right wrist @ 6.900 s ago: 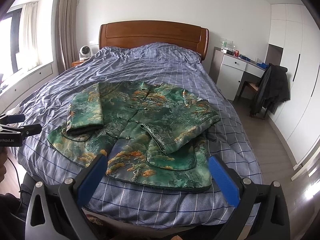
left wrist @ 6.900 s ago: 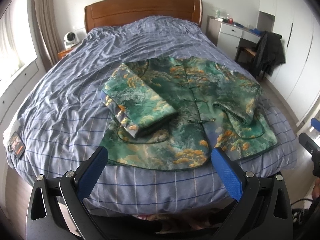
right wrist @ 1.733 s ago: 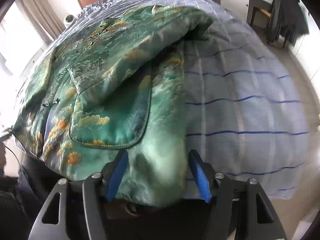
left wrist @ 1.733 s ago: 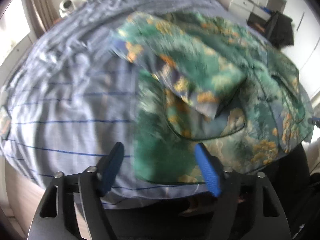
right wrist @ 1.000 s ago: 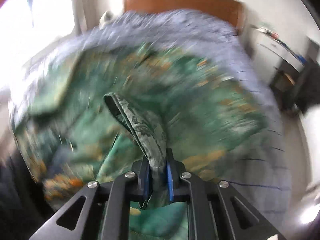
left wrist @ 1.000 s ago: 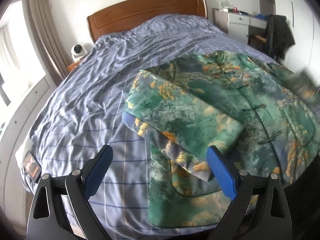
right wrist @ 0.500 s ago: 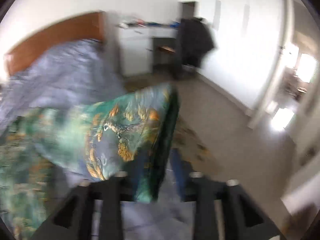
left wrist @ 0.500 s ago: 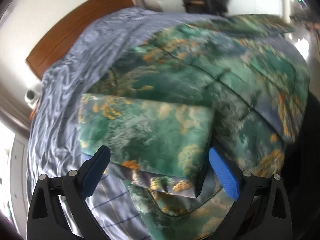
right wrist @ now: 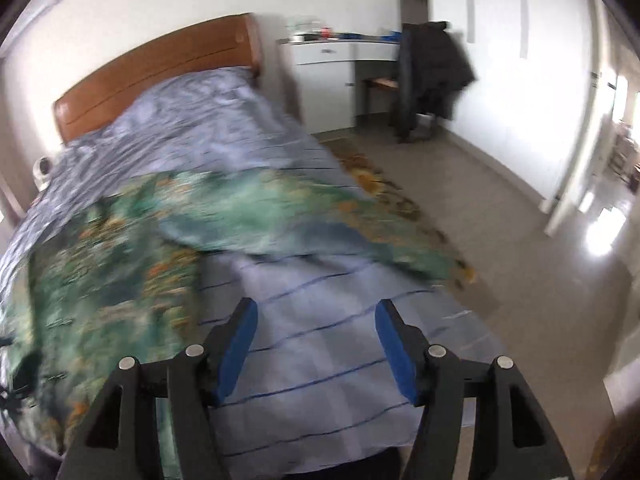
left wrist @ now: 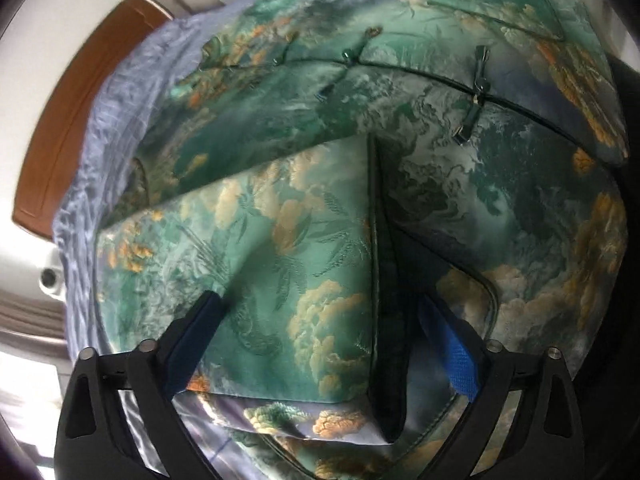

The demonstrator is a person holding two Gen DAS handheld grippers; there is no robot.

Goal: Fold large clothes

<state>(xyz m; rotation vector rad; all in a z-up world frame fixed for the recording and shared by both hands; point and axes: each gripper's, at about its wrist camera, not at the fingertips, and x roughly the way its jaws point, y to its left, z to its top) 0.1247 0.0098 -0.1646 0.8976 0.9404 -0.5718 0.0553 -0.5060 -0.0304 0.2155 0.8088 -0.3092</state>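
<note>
Right gripper (right wrist: 316, 344) has let the sleeve go, and the sleeve (right wrist: 304, 220) now lies flung out across the bed (right wrist: 340, 352).
Its jaws are opening with only bare blue checked cover between them. Left gripper (left wrist: 320, 340) is closing around the folded sleeve (left wrist: 260, 264), pads wide and not yet pressing. The green jacket (left wrist: 460, 152) lies spread on the bed, below the wooden headboard (right wrist: 160, 76).
</note>
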